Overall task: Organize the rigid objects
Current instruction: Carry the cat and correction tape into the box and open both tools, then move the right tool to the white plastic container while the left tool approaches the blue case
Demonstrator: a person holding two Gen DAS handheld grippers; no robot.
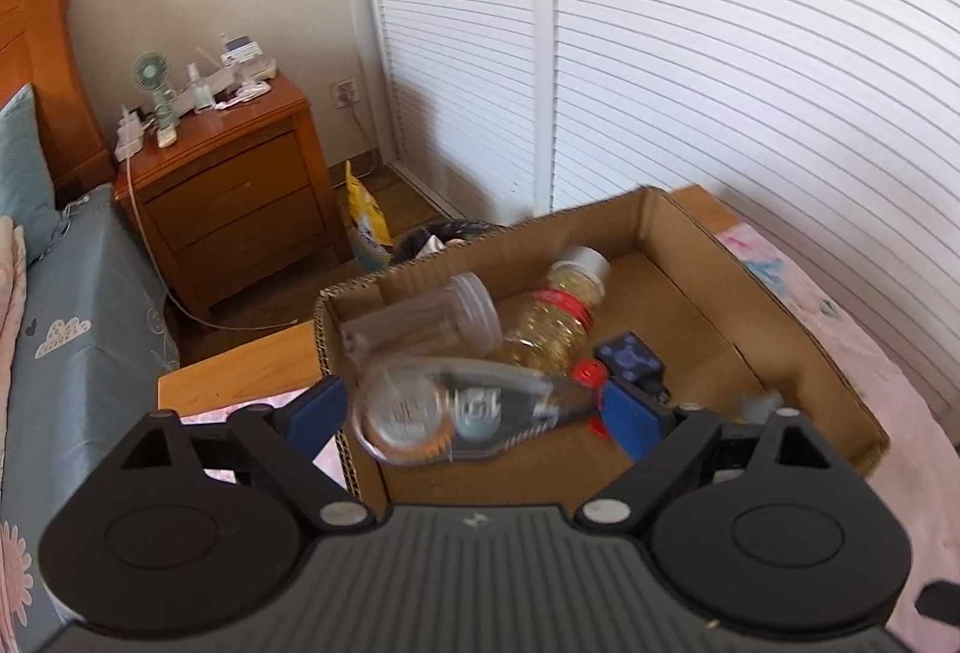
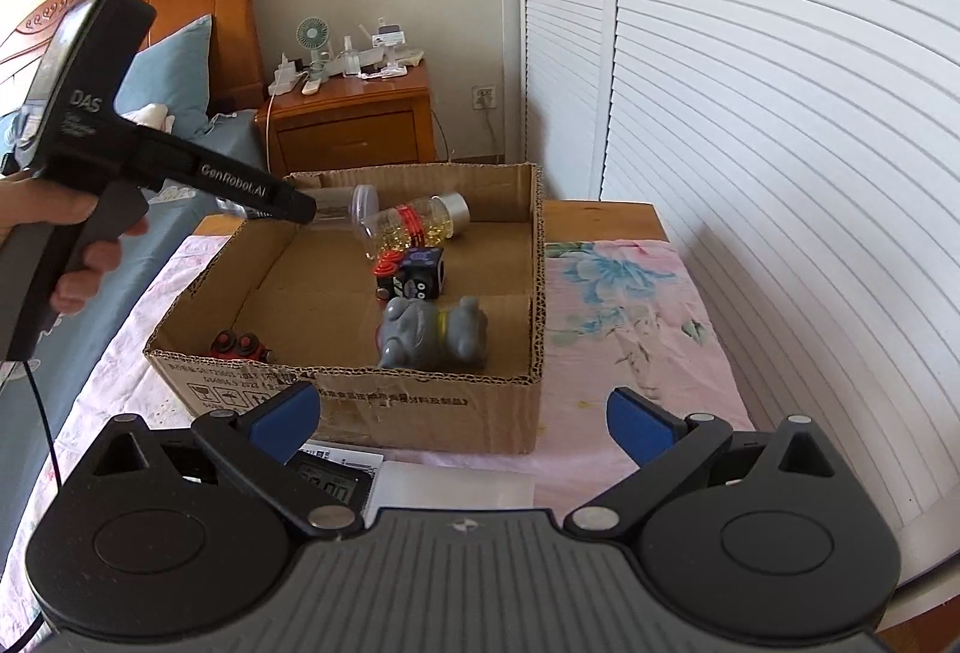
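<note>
a: claw status?
b: left gripper (image 1: 474, 400) released; its pads stand clear of the clear bottle (image 1: 432, 413) between them (blurred, probably dropping) over the cardboard box (image 1: 780, 329). right gripper (image 2: 462, 404) released and empty, just short of the box's front wall.
a: step in hand?
b: judged: depositing the bottle. farther in lies a gold-filled jar (image 1: 552, 329).
a: next move?
b: back the left claw out clear of the rim; the right claw likely takes the timer (image 2: 327, 485) beneath it.
</note>
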